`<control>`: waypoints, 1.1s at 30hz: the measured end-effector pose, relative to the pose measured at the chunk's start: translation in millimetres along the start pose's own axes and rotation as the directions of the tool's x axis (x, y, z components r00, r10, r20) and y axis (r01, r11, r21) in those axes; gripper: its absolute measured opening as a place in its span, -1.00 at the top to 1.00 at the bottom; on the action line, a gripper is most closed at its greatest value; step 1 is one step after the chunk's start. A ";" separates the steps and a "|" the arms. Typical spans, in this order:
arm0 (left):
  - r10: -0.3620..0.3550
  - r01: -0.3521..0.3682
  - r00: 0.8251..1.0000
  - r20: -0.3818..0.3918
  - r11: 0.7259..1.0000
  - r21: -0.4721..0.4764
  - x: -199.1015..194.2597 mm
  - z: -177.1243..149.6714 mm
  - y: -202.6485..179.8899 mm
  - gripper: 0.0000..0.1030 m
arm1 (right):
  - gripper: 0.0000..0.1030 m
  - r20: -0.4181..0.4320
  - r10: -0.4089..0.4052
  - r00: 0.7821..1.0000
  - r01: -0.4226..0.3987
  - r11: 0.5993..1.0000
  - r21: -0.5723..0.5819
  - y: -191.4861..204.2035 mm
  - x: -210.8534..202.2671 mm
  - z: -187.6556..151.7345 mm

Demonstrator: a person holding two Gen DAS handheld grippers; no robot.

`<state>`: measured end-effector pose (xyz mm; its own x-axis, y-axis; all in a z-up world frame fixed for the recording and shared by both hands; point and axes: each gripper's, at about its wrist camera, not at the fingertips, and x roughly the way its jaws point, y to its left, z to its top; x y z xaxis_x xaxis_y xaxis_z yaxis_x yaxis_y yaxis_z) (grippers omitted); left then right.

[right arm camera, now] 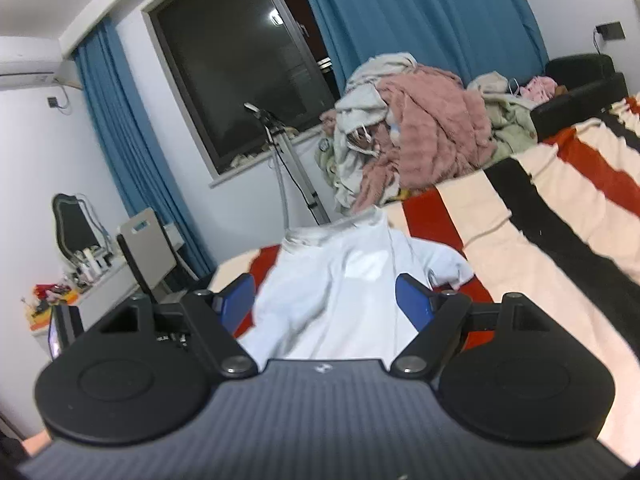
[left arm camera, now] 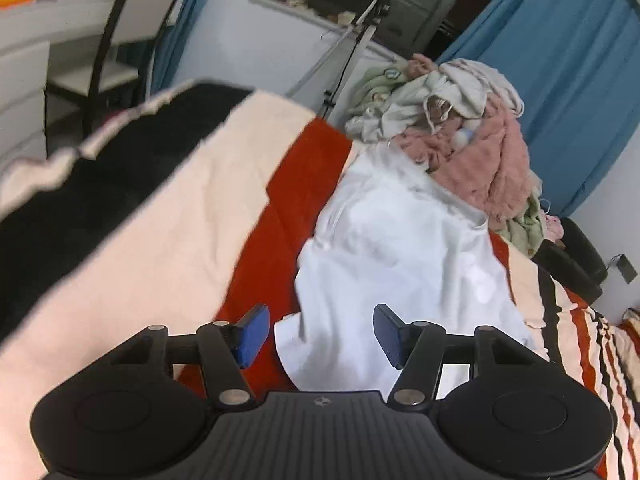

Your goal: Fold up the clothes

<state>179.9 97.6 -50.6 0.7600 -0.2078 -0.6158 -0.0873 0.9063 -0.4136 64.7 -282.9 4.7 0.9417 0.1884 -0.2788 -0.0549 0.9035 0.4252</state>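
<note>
Left tongs point(left arm camera: 318, 334): blue pads spread wide, nothing between them, poised over the near hem of the white garment point(left arm camera: 404, 256).
Right tongs point(right arm camera: 326, 304): likewise spread and empty, facing the white garment point(right arm camera: 340, 280).
White garment: lies rumpled on the striped bedspread point(left arm camera: 168, 248), collar toward the unfolded clothes pile point(left arm camera: 456, 132).
Risk: pinching a single layer, or bedspread along with cloth, would likely skew the fold; the pile stands near the collar and could snag.

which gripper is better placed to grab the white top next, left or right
Left, probably. The left gripper is open with the hem edge of the white top lying just beyond its fingers. The right gripper, also open, faces the garment's broad middle, with no free edge between its fingers.
</note>
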 end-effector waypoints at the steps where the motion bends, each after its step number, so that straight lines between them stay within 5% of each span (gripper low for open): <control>1: 0.000 0.000 1.000 -0.001 1.000 -0.009 12.4 -3.4 4.8 -0.15 | -0.54 -0.013 -0.008 1.000 0.007 1.000 -0.007 -3.4 9.2 -5.9; 3: 0.010 -0.011 1.000 -0.017 1.000 -0.027 38.7 -9.5 14.7 -0.15 | -0.54 -0.048 -0.021 0.999 0.020 1.000 -0.020 -9.5 27.2 -17.1; 6: 0.023 -0.023 1.000 -0.002 1.000 -0.017 62.1 -12.4 20.0 0.27 | -0.54 -0.090 -0.025 0.996 0.024 1.000 -0.013 -15.8 44.3 -27.1; 7: 0.023 -0.023 1.000 0.010 1.000 -0.008 67.0 -12.2 20.2 0.55 | -0.54 -0.099 -0.024 0.995 0.024 1.000 -0.008 -17.5 48.5 -29.5; 10: -0.020 0.019 0.999 0.027 0.999 0.031 69.9 4.8 18.9 0.89 | -0.54 -0.104 -0.021 0.994 0.020 1.000 -0.010 -19.0 53.4 -34.6; 13: -0.047 0.041 0.996 0.075 0.996 0.076 68.1 37.3 19.0 0.90 | -0.53 -0.118 -0.009 0.993 0.006 1.000 -0.029 -17.4 59.1 -36.5; 17: 0.066 -0.087 0.986 0.155 0.988 0.128 73.0 115.1 22.0 0.91 | -0.53 -0.117 -0.022 0.993 0.019 0.999 -0.029 -14.9 64.8 -35.3; 21: 0.173 -0.216 0.955 0.240 0.962 0.168 78.0 192.9 25.0 0.92 | -0.53 -0.090 -0.055 0.994 0.049 0.996 -0.069 -11.3 72.9 -33.8; 24: 0.284 -0.346 0.906 0.314 0.924 0.164 91.7 240.9 26.2 0.92 | -0.53 -0.069 -0.085 0.994 0.077 0.991 -0.113 -9.2 83.7 -34.3; 27: 0.425 -0.506 0.825 0.373 0.849 0.151 121.9 268.0 35.0 0.92 | -0.53 -0.065 -0.111 0.992 0.101 0.985 -0.141 -8.8 97.8 -37.6; 30: 0.481 -0.536 0.820 0.309 0.835 0.122 156.0 272.9 55.2 0.90 | -0.53 -0.077 -0.128 0.989 0.114 0.980 -0.165 -10.3 110.9 -41.7; 33: 0.450 -0.492 0.853 0.264 0.862 0.120 169.9 260.4 63.5 0.61 | -0.52 -0.079 -0.138 0.987 0.121 0.975 -0.187 -12.0 120.5 -46.8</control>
<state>471.2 215.7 -6.8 0.7790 0.3276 -0.5347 -0.3720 0.9278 0.0265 163.3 -253.0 -74.3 0.9111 0.0916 -0.4018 -0.0013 0.9756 0.2196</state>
